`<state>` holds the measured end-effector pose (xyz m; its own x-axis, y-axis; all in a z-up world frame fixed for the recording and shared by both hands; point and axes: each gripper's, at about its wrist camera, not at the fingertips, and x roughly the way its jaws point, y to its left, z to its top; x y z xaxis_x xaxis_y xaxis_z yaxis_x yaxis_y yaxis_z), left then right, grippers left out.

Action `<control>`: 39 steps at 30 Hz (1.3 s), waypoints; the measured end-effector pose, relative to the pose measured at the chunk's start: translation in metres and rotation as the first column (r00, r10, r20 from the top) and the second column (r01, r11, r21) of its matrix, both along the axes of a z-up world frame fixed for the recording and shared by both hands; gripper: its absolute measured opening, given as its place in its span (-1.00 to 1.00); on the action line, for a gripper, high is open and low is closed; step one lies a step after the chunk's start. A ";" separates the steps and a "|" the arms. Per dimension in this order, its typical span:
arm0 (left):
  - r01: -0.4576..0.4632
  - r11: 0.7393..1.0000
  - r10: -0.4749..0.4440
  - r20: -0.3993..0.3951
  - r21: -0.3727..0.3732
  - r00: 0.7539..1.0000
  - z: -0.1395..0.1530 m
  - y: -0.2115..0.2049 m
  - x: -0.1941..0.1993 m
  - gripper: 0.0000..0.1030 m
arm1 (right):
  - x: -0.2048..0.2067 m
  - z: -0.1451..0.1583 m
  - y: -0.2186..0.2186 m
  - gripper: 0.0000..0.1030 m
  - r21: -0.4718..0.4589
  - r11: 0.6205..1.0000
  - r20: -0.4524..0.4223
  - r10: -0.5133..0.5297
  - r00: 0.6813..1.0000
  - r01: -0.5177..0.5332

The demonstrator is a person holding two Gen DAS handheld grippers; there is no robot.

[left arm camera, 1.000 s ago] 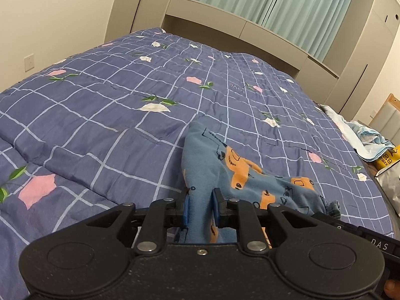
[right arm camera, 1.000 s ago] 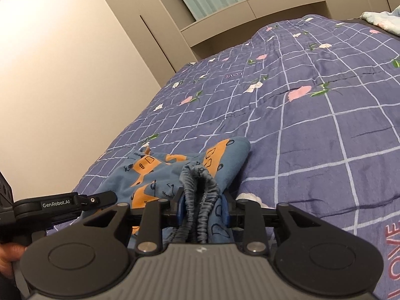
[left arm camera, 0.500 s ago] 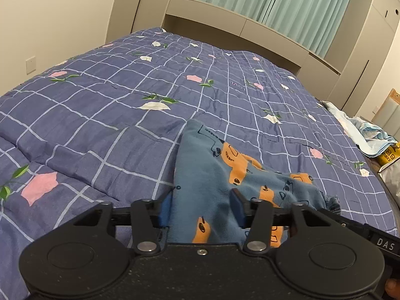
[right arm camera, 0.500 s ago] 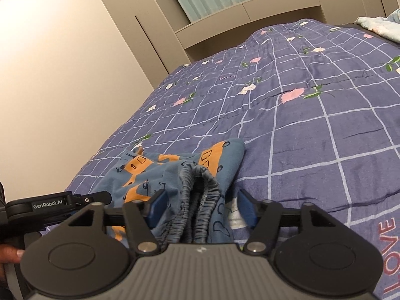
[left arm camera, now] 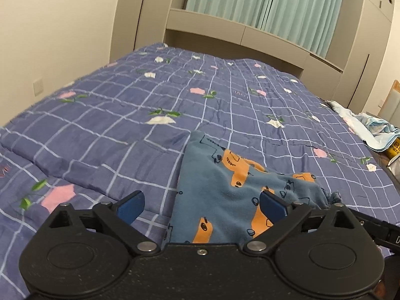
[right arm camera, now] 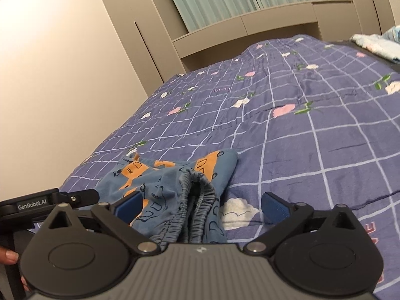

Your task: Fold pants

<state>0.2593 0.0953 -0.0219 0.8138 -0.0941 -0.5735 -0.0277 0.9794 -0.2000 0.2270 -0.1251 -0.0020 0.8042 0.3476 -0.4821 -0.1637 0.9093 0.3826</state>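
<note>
Pants in soft blue fabric with orange car prints are lying folded up on the purple-blue checked quilt with pink and white flowers, close to the near edge of the bed. Left gripper is sitting wide open with its blue-padded fingers spread to either side of the fabric, so it's gripping nothing; one pad is hanging over bare quilt, the other over the cloth. Same deal with the right gripper: jaws spread wide, not holding anything, with the gathered elastic waistband bunching up between the pads. Off at the far right side of the bed, a light blue and white crumpled cloth is lying. Pale teal curtains are hanging behind the beige headboard shelf.
</note>
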 end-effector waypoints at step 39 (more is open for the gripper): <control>-0.024 0.993 0.005 0.162 0.117 0.987 0.024 -0.021 -0.186 0.99 | -0.170 0.045 0.000 1.00 -0.207 0.974 0.259 -0.035 0.965 0.091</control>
<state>0.0731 0.0739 0.0020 0.8972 -0.0215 -0.4411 -0.0185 0.9961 -0.0861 0.0568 -0.1247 0.0429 0.9261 0.2028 -0.3182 -0.1691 0.9769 0.1305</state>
